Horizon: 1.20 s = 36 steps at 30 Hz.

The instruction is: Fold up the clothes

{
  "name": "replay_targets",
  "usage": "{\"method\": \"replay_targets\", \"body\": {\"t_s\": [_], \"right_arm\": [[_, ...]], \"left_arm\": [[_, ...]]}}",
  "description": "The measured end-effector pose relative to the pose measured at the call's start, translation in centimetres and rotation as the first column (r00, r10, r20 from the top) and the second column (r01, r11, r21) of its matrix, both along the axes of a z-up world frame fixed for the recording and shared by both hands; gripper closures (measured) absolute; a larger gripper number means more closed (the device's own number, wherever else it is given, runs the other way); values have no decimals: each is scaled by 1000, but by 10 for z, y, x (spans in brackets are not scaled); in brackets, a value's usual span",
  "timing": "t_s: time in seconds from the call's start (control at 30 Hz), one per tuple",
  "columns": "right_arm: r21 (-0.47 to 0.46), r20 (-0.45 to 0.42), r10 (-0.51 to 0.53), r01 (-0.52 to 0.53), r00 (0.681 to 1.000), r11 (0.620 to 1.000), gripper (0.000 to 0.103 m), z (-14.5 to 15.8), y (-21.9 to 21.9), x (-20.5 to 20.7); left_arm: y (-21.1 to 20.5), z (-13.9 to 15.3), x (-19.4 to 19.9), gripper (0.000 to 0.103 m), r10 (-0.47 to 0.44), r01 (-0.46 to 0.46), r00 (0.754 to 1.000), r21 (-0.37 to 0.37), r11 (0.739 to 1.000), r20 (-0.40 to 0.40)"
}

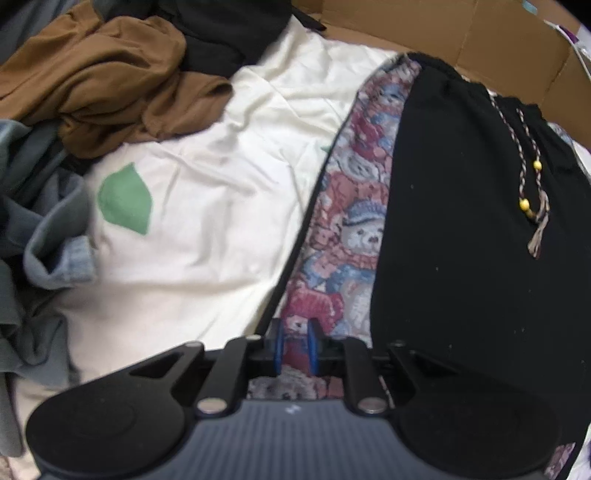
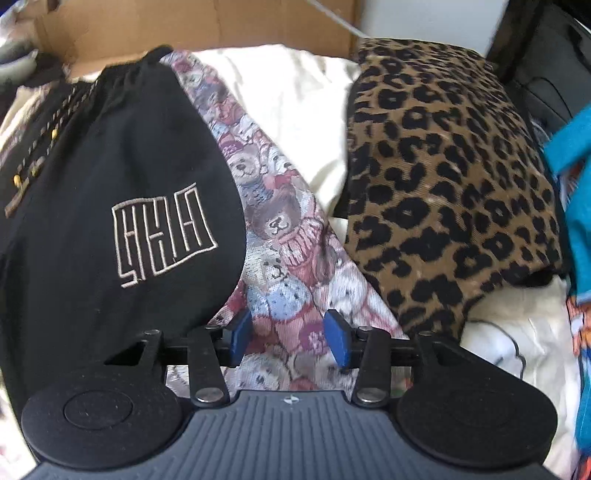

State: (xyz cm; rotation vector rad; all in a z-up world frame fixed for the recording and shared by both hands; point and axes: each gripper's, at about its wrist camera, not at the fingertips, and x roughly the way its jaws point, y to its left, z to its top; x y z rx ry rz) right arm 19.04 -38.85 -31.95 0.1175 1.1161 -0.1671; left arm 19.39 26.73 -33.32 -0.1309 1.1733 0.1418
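A black garment (image 1: 461, 221) with a beaded drawstring (image 1: 532, 177) and a pale embroidered logo (image 2: 162, 236) lies on a teddy-bear print fabric (image 1: 351, 229) with a dark edge. My left gripper (image 1: 294, 347) sits at the near end of that print strip. Its blue pads (image 1: 277, 347) stand close together with a fold of the print fabric between them. In the right wrist view, the right gripper (image 2: 289, 338) hovers over the teddy-bear fabric (image 2: 280, 236), its blue pads (image 2: 338, 338) wide apart and holding nothing.
A cream sheet (image 1: 207, 206) with a green patch covers the surface. Brown (image 1: 110, 81), grey (image 1: 40, 206) and black clothes pile up at the left. A leopard-print piece (image 2: 443, 177) and a teal cloth (image 2: 576, 147) lie at the right. Cardboard (image 1: 461, 33) stands behind.
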Motion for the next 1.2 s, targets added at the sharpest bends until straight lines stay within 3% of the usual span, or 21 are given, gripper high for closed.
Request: {"method": "replay_targets", "body": {"t_s": [0.13, 0.23, 0.27, 0.47, 0.67, 0.83, 0.93, 1.0, 1.2], "right_arm": [[82, 88, -67, 60, 994, 995, 51, 22, 5, -8], [110, 166, -87, 69, 982, 991, 35, 26, 20, -13], [127, 176, -82, 60, 981, 990, 34, 23, 24, -11], [98, 124, 33, -46, 992, 994, 34, 2, 46, 3], [97, 70, 24, -30, 997, 995, 34, -11, 48, -2], [90, 29, 53, -56, 998, 994, 34, -18, 58, -14], [91, 21, 64, -65, 998, 994, 34, -16, 61, -16], [95, 20, 72, -73, 997, 993, 34, -13, 64, -18], [100, 13, 92, -93, 996, 991, 34, -9, 73, -15]], "left_arm": [[-6, 18, 1, 68, 28, -28, 999, -13, 1000, 38], [-20, 28, 0, 49, -6, 6, 997, 3, 1000, 78], [-24, 28, 1, 48, -18, 18, 996, 2, 1000, 83], [-36, 17, 13, 48, -63, 63, 997, 5, 998, 53], [-25, 16, 15, 49, -24, 24, 998, 3, 1000, 61], [-5, 15, 0, 51, 4, -5, 1000, 26, 1000, 31], [6, 11, -14, 60, 1, 0, 1000, 28, 1000, -8], [12, 10, -23, 61, 9, -8, 1000, 35, 999, -26], [31, 5, -43, 63, 73, -73, 994, 1, 997, -79]]}}
